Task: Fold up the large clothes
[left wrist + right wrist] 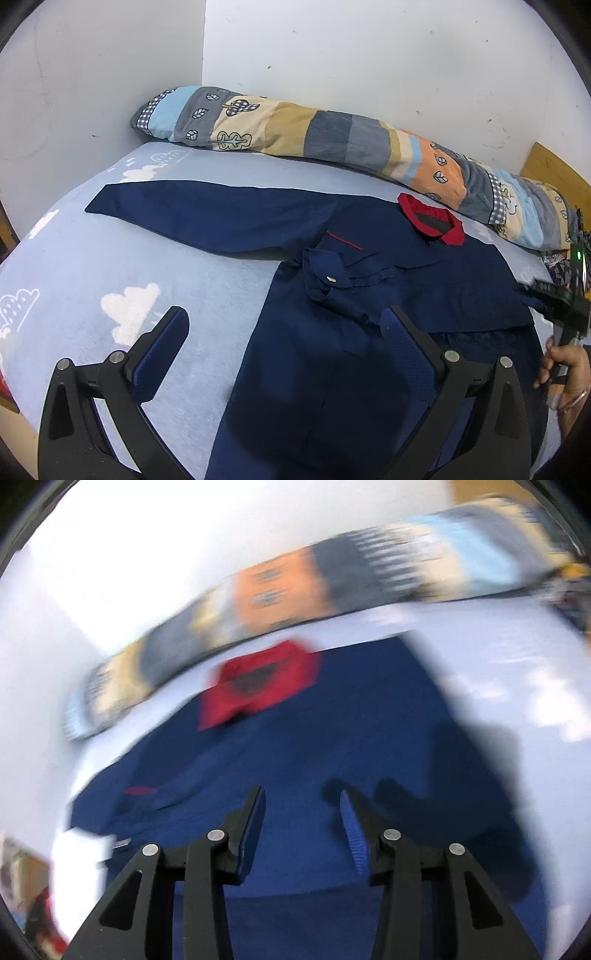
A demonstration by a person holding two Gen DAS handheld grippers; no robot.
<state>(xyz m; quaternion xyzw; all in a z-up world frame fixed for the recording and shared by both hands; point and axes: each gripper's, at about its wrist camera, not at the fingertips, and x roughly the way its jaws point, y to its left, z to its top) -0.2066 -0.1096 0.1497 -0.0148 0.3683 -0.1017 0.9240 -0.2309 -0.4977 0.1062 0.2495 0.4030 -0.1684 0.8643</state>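
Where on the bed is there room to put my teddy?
On the bare cloud sheet, between the spread sleeve and the left gripper. It is crowded where the navy shirt lies and along the rolled quilt.

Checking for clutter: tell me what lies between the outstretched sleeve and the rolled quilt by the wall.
Only bare cloud-print bedsheet separates the sleeve from the quilt; the left wrist view shows it.
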